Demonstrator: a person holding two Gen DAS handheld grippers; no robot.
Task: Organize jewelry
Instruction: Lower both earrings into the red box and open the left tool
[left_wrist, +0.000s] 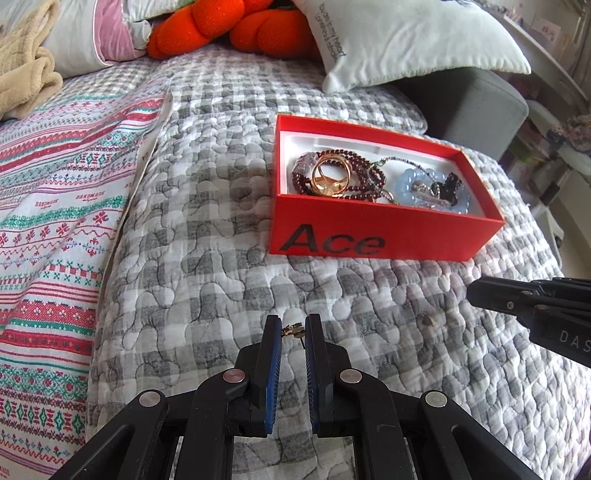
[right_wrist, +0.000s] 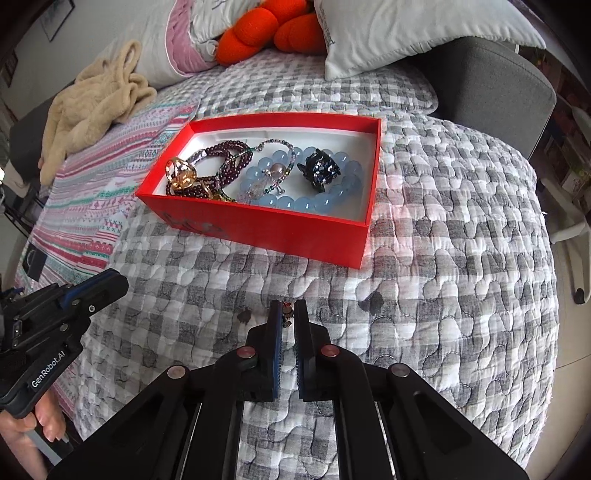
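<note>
Two claws, each pinching a small earring, above the quilted bed before the red jewelry box.

The left claw (left_wrist: 293, 330) is narrowed on a gold earring (left_wrist: 293, 329) lying crosswise between its pads. The right claw (right_wrist: 289, 314) grips a small dark earring (right_wrist: 287, 313) hanging lengthwise. The red box (left_wrist: 369, 236), long axis running left-right, holds a gold ring (left_wrist: 330, 176), garnet beads (left_wrist: 364, 162) and a blue bead bracelet (right_wrist: 314, 201).

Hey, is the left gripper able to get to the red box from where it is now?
Probably yes. The left gripper, shut on a small gold earring, faces the red box across bare quilt, and the box has no lid on.
</note>
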